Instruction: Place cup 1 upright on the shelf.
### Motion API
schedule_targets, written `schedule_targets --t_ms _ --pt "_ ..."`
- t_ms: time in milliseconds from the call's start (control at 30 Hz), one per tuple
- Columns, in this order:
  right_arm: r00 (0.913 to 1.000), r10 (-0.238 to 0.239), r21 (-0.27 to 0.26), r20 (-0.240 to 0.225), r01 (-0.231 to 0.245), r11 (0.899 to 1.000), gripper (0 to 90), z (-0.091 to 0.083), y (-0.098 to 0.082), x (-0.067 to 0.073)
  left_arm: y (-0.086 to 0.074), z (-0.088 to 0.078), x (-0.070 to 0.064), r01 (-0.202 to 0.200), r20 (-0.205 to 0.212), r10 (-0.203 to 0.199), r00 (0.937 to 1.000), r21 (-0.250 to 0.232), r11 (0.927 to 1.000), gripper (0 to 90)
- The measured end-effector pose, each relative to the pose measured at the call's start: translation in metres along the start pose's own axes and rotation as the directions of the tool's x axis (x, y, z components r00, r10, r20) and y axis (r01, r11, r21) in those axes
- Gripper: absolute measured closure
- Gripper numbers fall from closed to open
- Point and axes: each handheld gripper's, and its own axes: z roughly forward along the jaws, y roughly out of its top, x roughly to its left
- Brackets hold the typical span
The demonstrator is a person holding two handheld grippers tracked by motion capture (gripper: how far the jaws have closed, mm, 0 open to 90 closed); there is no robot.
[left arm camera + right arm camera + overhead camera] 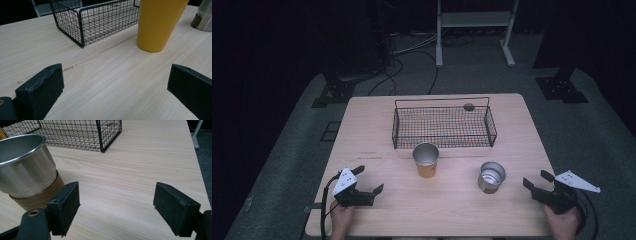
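A yellow cup with a metal lining (427, 161) stands upright in the middle of the wooden table (447, 210). A steel cup with a brown band at its base (491, 176) stands to its right. Behind them sits a black wire basket (443, 142). My left gripper (369, 179) rests at the front left, open, with nothing between its jaws. My right gripper (536, 178) is at the front right, beside the steel cup, also open. In the left gripper view my left gripper (115, 82) faces the yellow cup (160, 22). In the right gripper view my right gripper (116, 200) has the steel cup (25, 170) just left of its left jaw.
The basket (82, 27) holds nothing I can make out. A small dark round mark (469, 107) lies on the table behind it. Beyond the table are cables and a white frame stand (474, 20) on the grey floor. The table's right edge (197, 167) is close.
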Motion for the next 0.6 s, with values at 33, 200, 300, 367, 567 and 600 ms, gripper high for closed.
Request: schedule_targets --t_ms 33,200,300,367,567,600 --pt "1.0000 0.000 0.000 0.000 0.000 1.000 20.1 0.000 0.000 0.000 0.000 0.000 0.000 0.000 0.000 0.000 1.0000 0.000 1.0000 0.0" --pt "0.9999 -0.014 -0.006 -0.010 0.014 1.000 19.4 -0.001 0.001 0.003 0.000 0.000 0.000 -0.003 0.002 0.003 1.0000 -0.001 1.0000 0.0" --pt "0.9997 -0.021 0.000 -0.015 0.021 1.000 18.9 0.000 0.002 0.005 0.000 0.000 0.000 -0.001 0.002 0.001 1.0000 -0.003 1.0000 0.0" --pt "0.9993 -0.027 0.005 -0.024 0.027 1.000 18.1 0.000 0.003 0.006 0.000 -0.001 0.000 -0.004 0.003 0.004 1.0000 -0.002 1.0000 0.0" --pt "0.9971 -0.056 -0.001 -0.052 0.056 0.998 17.4 -0.005 0.006 0.011 0.000 -0.001 -0.001 -0.007 0.005 0.007 1.0000 -0.003 1.0000 0.0" --pt "0.9965 -0.056 0.010 -0.063 0.057 0.998 16.4 -0.006 0.005 0.013 0.000 -0.001 -0.001 -0.007 0.005 0.007 1.0000 -0.003 1.0000 0.0"
